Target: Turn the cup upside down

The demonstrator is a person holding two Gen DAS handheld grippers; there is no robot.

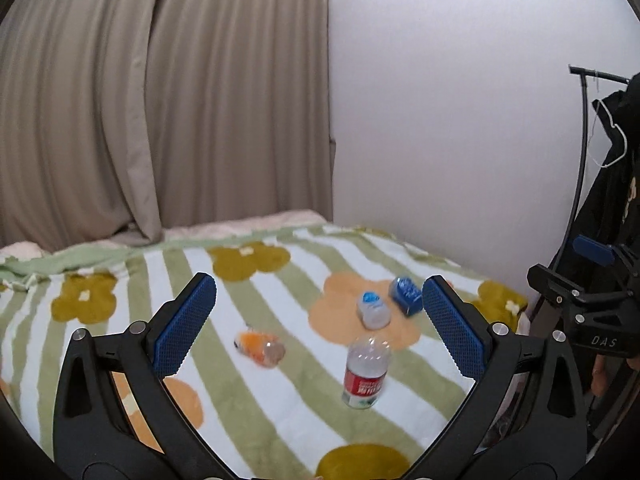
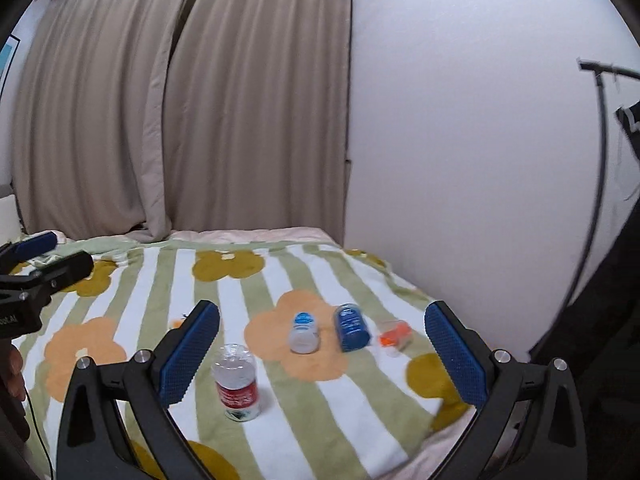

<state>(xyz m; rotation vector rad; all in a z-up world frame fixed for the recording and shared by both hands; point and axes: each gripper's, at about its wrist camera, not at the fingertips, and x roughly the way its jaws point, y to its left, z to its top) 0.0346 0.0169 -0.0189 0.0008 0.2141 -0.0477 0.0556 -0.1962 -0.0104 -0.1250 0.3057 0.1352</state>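
A clear cup with a red label (image 1: 365,372) stands upside down on the flowered blanket, nearest me; it also shows in the right wrist view (image 2: 236,382). My left gripper (image 1: 320,322) is open and empty, held above the blanket short of the cup. My right gripper (image 2: 322,350) is open and empty too, with the cup low between its fingers but farther off. The right gripper shows at the right edge of the left wrist view (image 1: 580,292). The left gripper shows at the left edge of the right wrist view (image 2: 36,264).
A clear cup with a blue lid (image 2: 305,332), a blue cup (image 2: 352,327) and two orange cups (image 1: 260,348) (image 2: 394,336) lie on their sides on the striped blanket (image 2: 280,432). Curtains (image 2: 180,112) and a white wall (image 2: 460,140) stand behind. A clothes rack (image 1: 582,168) stands at right.
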